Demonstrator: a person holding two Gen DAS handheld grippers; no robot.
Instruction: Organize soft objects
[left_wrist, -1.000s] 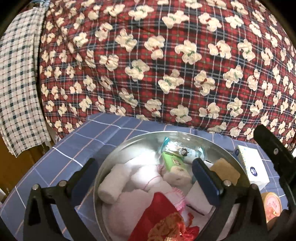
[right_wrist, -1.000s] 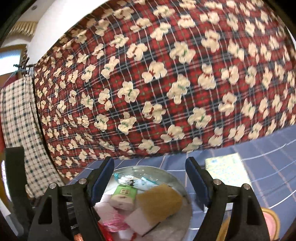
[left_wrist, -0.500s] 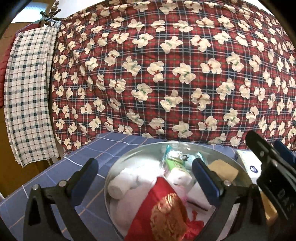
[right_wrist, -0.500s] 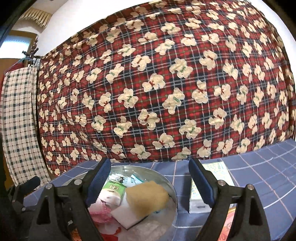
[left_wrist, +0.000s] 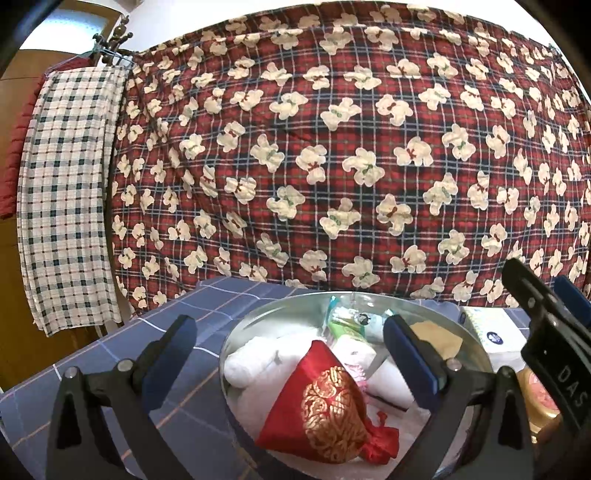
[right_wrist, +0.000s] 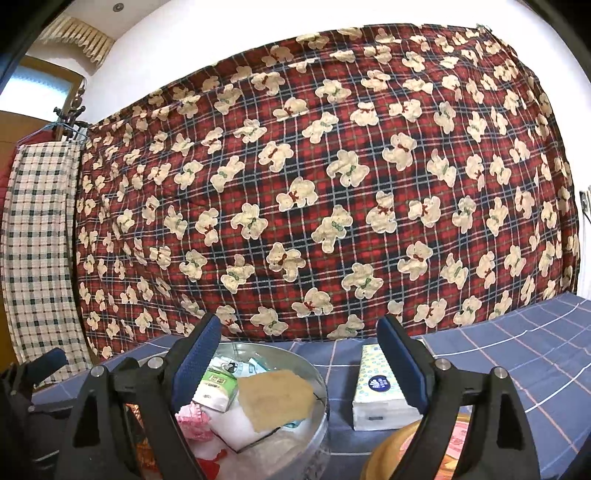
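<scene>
A metal bowl (left_wrist: 258, 317) on the blue tablecloth holds a red pouch with gold embroidery (left_wrist: 328, 402), rolled white towels (left_wrist: 251, 363), a green-labelled pack (left_wrist: 343, 326) and a tan sponge (left_wrist: 436, 334). My left gripper (left_wrist: 288, 325) hangs open in front of the bowl, with nothing between its pads. In the right wrist view my right gripper (right_wrist: 298, 325) is also open and empty, over the bowl's right rim (right_wrist: 314, 369). The sponge (right_wrist: 275, 398) lies just left of its middle and a tissue pack (right_wrist: 375, 391) lies by its right finger. The right gripper (left_wrist: 543, 284) also shows at the left view's right edge.
A red plaid quilt with a bear print (left_wrist: 332, 166) hangs right behind the table. A checked cloth (left_wrist: 66, 203) hangs on a hanger at the left. A round tin with a pinkish lid (right_wrist: 458, 439) sits in front of the tissue pack. The blue tablecloth (right_wrist: 517, 350) stretches to the right.
Both views have swung upward and drawn back, so the bowl sits lower in them. The red pouch now shows whole in the bowl. The right jaws stand slightly wider.
</scene>
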